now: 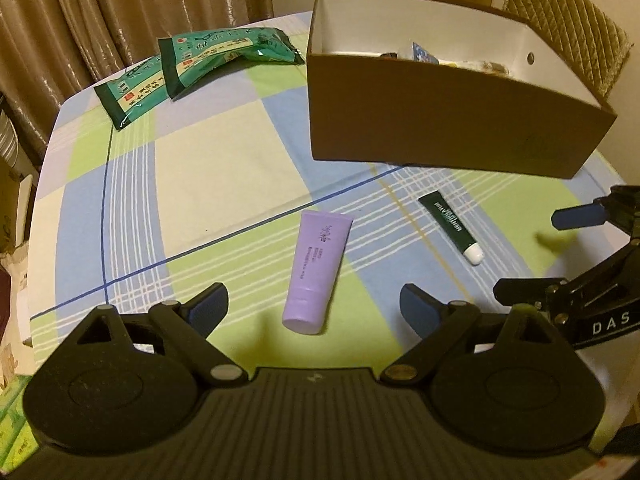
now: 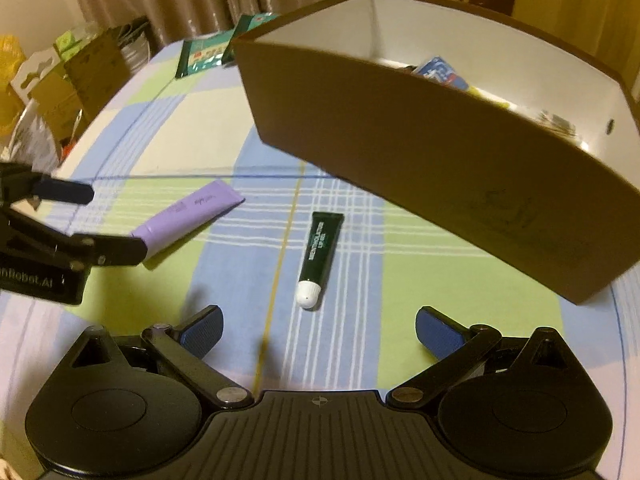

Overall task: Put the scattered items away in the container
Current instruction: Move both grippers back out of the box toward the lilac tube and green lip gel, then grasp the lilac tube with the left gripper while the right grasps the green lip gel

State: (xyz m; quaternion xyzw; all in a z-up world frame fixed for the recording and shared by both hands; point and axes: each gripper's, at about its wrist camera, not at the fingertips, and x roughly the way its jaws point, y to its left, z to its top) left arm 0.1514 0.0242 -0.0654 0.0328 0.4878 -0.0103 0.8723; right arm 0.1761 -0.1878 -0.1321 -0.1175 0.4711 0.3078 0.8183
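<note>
A purple tube (image 1: 317,269) lies on the checked tablecloth, cap towards me, just ahead of my open, empty left gripper (image 1: 314,309). A dark green tube with a white cap (image 2: 320,257) lies ahead of my open, empty right gripper (image 2: 319,332); it also shows in the left wrist view (image 1: 451,224). The brown box (image 1: 448,120) with a white inside stands behind both tubes and holds several small items. Two green packets (image 1: 192,68) lie at the far left of the table. The purple tube (image 2: 192,216) and left gripper (image 2: 108,220) show at the left of the right wrist view.
Curtains (image 1: 120,8) hang behind the table. A padded chair back (image 1: 568,28) stands behind the box. Cardboard boxes and bags (image 2: 60,80) sit beyond the table's left edge.
</note>
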